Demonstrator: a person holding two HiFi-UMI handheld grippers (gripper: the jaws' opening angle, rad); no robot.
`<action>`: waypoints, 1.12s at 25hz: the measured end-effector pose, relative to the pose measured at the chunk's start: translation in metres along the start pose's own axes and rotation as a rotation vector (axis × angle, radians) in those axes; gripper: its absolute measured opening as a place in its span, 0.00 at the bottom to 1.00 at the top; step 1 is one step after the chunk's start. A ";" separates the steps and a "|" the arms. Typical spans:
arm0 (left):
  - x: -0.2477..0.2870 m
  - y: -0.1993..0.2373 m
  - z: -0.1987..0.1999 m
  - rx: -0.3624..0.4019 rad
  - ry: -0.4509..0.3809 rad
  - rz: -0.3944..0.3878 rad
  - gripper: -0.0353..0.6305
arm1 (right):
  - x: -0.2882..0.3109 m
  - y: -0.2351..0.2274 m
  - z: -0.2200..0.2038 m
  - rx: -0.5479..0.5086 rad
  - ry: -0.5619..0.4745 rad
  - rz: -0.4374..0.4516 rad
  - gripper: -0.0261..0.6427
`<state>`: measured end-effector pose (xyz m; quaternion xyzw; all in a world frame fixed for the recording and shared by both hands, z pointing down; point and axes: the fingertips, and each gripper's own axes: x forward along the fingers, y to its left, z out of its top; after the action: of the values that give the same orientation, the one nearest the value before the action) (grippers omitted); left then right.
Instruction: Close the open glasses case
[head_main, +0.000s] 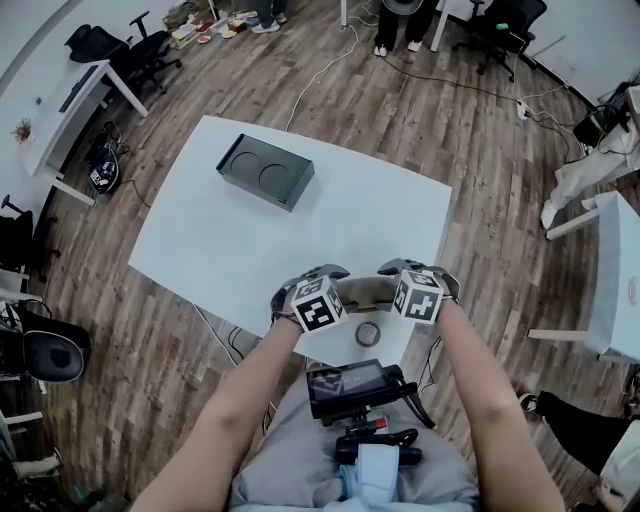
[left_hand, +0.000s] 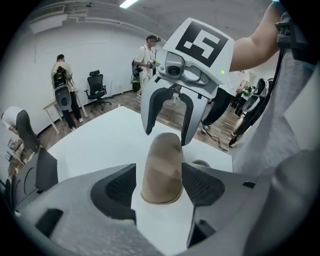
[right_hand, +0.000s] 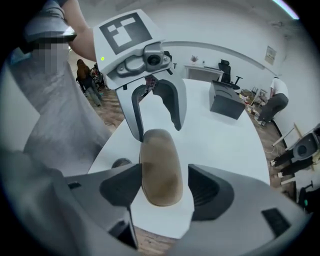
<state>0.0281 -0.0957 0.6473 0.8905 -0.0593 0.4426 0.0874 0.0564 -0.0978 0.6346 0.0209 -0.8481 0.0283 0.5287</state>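
Observation:
A brown oblong glasses case (head_main: 365, 292) lies flat on the white table (head_main: 230, 250) near its front edge, and its lid looks down. My left gripper (head_main: 330, 280) straddles the case's left end and my right gripper (head_main: 400, 272) its right end. In the left gripper view the case (left_hand: 161, 170) sits between the left gripper (left_hand: 160, 186)'s spread pads, with the right gripper (left_hand: 167, 136) facing over the far end. In the right gripper view the case (right_hand: 160, 170) lies between the right gripper (right_hand: 162, 189)'s wide pads, opposite the left gripper (right_hand: 157, 130). Both are open.
A black box (head_main: 265, 170) with two round recesses stands at the table's far side. A small round ring (head_main: 368, 333) lies by the front edge, just behind the case. Desks, office chairs and several people stand around on the wood floor.

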 end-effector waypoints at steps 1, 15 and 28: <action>-0.006 0.000 0.002 -0.023 -0.020 0.020 0.46 | -0.007 -0.001 0.003 0.025 -0.031 -0.026 0.43; -0.026 -0.042 -0.052 -1.711 -0.633 -0.153 0.36 | -0.037 0.025 -0.064 1.550 -0.807 0.017 0.28; -0.044 0.018 -0.004 -0.349 -0.245 0.174 0.41 | -0.032 -0.013 -0.027 0.323 -0.236 -0.191 0.32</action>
<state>-0.0049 -0.1112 0.6170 0.9004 -0.2220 0.3200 0.1938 0.0958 -0.1088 0.6184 0.1890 -0.8827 0.1110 0.4157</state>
